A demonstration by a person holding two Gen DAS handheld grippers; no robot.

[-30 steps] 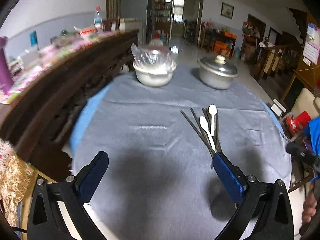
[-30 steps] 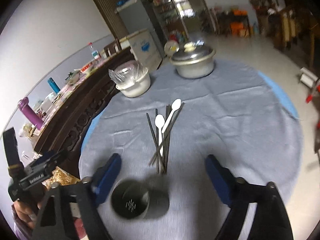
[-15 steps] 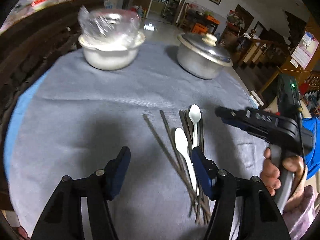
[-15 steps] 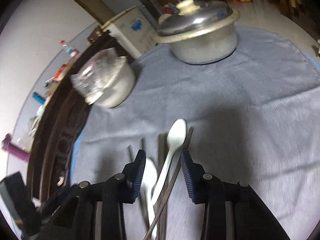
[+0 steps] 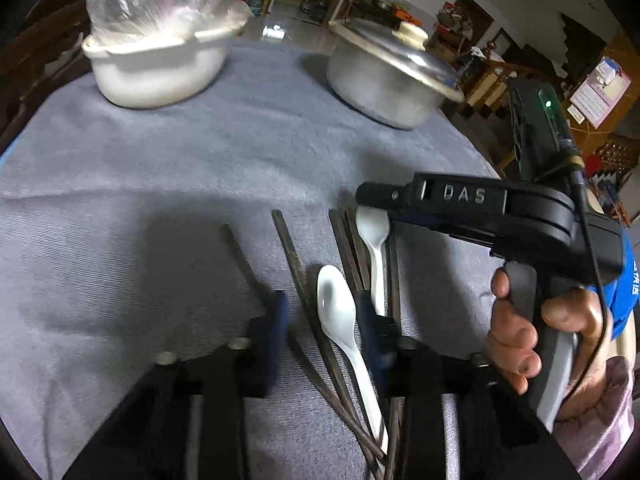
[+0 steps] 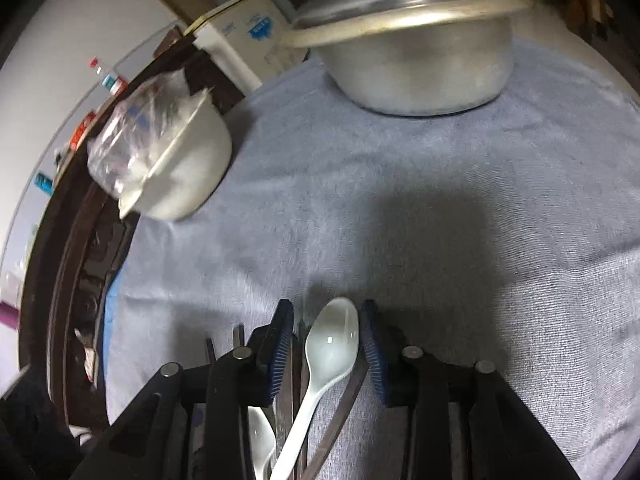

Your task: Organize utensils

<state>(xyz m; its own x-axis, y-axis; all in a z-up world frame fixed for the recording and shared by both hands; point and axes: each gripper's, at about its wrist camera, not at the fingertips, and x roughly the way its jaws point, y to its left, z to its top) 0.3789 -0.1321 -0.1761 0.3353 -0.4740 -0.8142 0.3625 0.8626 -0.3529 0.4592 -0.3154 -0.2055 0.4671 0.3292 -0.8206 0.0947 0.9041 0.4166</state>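
On the grey cloth-covered table (image 5: 120, 168), the left gripper (image 5: 320, 312) straddles the nearer white plastic spoon (image 5: 338, 308), jaws apart. The right gripper (image 6: 326, 338) brackets the farther white plastic spoon (image 6: 332, 344), unclenched, among dark chopsticks (image 5: 296, 264), mid-table.

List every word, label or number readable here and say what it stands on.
"DAS": raised letters on the side of the right gripper.
Blue print on the white fridge: too blurred to read.
Poster on the far wall: too small to read.
White mark on the blue sleeve: unreadable.
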